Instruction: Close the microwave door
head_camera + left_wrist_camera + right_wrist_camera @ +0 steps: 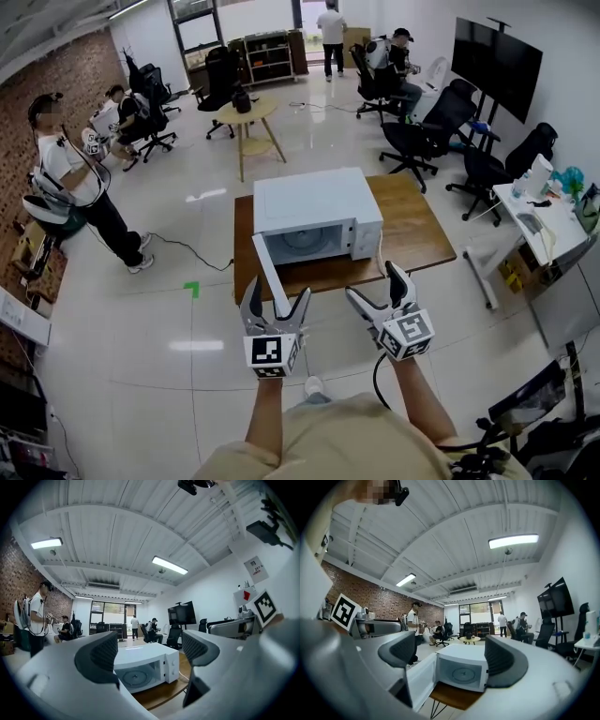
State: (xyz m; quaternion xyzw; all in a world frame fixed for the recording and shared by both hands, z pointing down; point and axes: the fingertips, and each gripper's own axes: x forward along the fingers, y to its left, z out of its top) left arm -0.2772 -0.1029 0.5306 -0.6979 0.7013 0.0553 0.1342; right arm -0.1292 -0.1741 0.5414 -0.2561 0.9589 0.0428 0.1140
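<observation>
Only in the head view are both grippers seen from above, short of the near edge of the brown wooden table (412, 230) and touching nothing. The left gripper (278, 289) is shown there with its two jaws spread, and in the left gripper view the left gripper (149, 652) is seen gaping, with nothing gripped. Framed between the pads is the white box-shaped microwave (150, 660), and its round glass turntable (136, 677) is laid bare.

The microwave (319, 211) is placed toward the table's near left corner. Its white door (270, 277) is swung wide and is carried out past the near edge. The door is best shown in the right gripper view, where it (419, 679) is seen standing left of the cavity.

The right gripper (373, 279) is likewise held agape and empty, as is confirmed in its own view (452, 654).

One microwave, one door, one wooden table and two grippers are counted.
</observation>
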